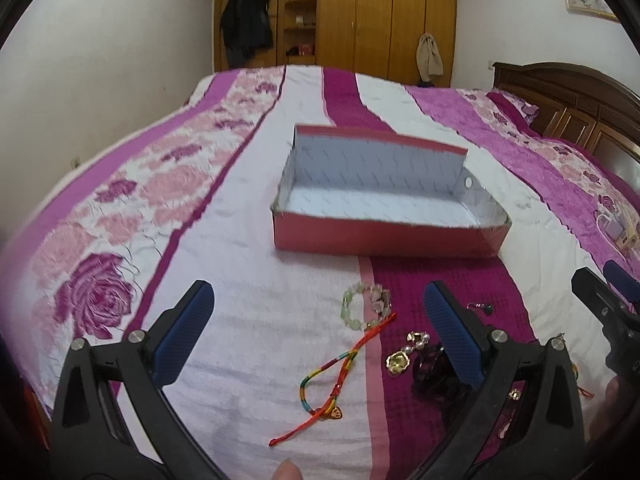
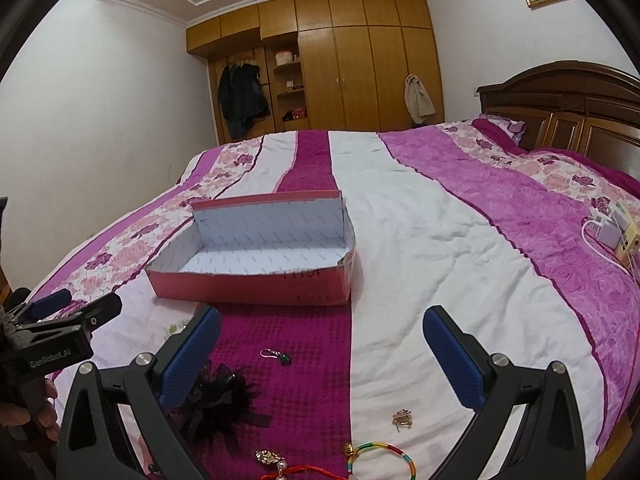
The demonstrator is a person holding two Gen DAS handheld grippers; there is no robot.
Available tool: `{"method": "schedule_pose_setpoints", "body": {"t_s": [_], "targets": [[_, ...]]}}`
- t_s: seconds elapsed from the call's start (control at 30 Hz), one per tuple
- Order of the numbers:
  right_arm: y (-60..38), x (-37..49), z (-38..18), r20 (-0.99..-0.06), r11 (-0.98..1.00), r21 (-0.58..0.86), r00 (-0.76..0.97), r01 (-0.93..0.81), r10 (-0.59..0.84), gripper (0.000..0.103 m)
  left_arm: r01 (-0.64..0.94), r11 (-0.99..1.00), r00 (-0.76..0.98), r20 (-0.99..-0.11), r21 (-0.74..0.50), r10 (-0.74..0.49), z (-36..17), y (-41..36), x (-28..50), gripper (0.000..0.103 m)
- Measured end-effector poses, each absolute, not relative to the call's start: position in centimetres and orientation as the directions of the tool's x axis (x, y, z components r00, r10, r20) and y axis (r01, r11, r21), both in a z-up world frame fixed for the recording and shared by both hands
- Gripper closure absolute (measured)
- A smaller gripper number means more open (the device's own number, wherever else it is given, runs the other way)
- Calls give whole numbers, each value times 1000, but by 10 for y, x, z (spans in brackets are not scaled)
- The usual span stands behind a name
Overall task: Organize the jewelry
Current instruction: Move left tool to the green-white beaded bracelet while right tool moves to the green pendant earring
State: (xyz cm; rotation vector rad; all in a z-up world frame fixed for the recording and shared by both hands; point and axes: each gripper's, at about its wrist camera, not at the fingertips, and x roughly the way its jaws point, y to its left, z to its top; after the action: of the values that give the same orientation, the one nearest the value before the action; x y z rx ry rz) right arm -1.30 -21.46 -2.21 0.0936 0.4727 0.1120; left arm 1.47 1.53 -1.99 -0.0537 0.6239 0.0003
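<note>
both grippers hover over the bed, nothing in either. left gripper: fingers spread wide, empty, blue pads angled outward. right gripper: same, wide open, empty.

red box sits open on the bedspread ahead of both grippers, white patterned lining, far wall taller than the near one, nothing visible inside it.

jewelry lies loose on the bedspread, on the near side of the box:
- green bead bracelet between the left fingers, just short of the box
- multicolour cord bracelet with red tails and a small gold charm, nearer the left camera, one tail touching the bead bracelet
- gold pendant with pearls just beside the left gripper's right pad
- black feather hair piece partly under the right gripper's left pad
- small hook earring with green bead on the dark magenta stripe, between the right fingers
- small gold brooch on the white stripe, apart from the rest
- multicolour cord bangle at the bottom edge of the right view, cut off by the frame

white chargers lie far right on the bed. wooden wardrobe stands at the back wall.
</note>
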Motion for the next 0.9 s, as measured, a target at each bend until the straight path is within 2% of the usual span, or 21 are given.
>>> {"method": "schedule_pose_setpoints", "body": {"t_s": [0.4, 0.57, 0.73, 0.9], "targets": [[-205, 8, -41, -503, 987, 93, 849, -131, 160, 4, 39, 999, 763, -646, -13, -38, -41, 10, 38, 6], [-196, 19, -48, -527, 982, 83, 828, -171, 189, 7, 65, 998, 735, -676, -20, -61, -51, 8, 52, 18], [-188, 32, -62, -572, 976, 96, 791, -198, 217, 11, 82, 996, 692, -717, -34, -81, -64, 6, 65, 38], [-184, 44, -75, -616, 971, 108, 752, -215, 235, 20, 90, 994, 673, -732, -60, -105, -70, 6, 71, 45]]}}
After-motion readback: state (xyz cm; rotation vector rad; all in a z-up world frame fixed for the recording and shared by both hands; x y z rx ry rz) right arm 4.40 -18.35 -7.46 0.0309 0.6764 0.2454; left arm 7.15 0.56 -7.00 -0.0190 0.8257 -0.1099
